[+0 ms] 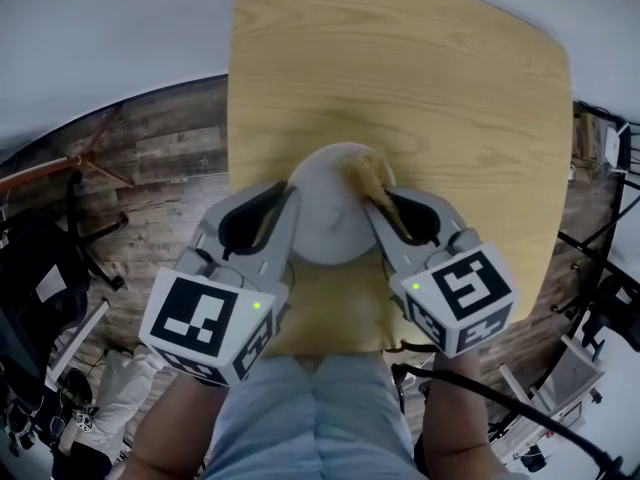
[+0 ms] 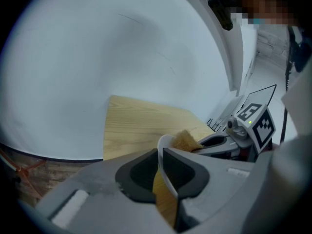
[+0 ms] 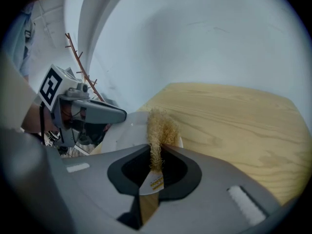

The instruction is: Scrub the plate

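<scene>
Looked mid-scrub: left gripper [image 1: 288, 200] clamped the plate [image 1: 328, 213] by its rim, right gripper [image 1: 376, 204] pinched the fibrous scrubber [image 1: 365, 174], rubbing strokes probably next.

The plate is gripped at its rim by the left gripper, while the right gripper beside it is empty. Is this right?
Not fully. The left gripper is indeed shut on the rim of the plate, but the right gripper is not empty. The right gripper view shows its jaws closed on a tan fibrous scrubber, held over the plate.
</scene>
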The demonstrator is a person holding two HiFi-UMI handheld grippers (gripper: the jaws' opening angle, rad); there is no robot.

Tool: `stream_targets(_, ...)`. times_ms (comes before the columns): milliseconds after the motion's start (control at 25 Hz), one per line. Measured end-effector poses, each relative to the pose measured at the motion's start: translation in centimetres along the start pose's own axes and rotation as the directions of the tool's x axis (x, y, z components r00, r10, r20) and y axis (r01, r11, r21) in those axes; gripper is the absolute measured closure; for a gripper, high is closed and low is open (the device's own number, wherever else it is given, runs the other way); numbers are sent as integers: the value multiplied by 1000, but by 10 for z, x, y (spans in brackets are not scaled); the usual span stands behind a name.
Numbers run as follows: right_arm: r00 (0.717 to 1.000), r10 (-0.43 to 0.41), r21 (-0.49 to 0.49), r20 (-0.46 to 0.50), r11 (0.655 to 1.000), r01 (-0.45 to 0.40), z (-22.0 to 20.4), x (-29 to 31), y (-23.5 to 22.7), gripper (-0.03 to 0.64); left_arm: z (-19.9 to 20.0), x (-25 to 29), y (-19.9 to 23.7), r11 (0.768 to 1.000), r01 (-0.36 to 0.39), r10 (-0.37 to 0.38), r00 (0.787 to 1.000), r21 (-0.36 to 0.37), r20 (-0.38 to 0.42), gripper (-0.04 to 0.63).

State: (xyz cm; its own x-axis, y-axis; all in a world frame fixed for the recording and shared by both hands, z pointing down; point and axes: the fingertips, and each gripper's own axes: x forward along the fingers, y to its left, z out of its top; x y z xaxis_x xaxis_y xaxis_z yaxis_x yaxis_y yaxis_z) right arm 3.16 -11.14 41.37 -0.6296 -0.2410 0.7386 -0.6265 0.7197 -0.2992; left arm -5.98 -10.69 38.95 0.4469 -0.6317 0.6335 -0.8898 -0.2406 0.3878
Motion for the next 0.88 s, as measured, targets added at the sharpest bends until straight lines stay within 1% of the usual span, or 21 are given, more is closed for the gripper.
stream_targets(240, 1000, -13, 48, -28, 999, 14, -24, -11, 0, 577, -2, -4, 7, 999, -39, 39, 999, -12, 12, 540)
stream_targets(480, 999, 3, 87, -54, 996, 2, -49, -18, 23, 577, -2, -9, 14, 997, -76, 76, 997, -7, 24, 540)
stream_targets(680, 993, 84, 100, -80, 992, -76, -70, -19, 63, 577, -3, -10, 15, 995, -97, 97, 995, 3, 25, 540)
stream_targets(880, 983, 172, 85, -61, 982, -167, -67, -13, 101, 577, 0, -9, 12, 994, -106, 105, 994, 31, 29, 540)
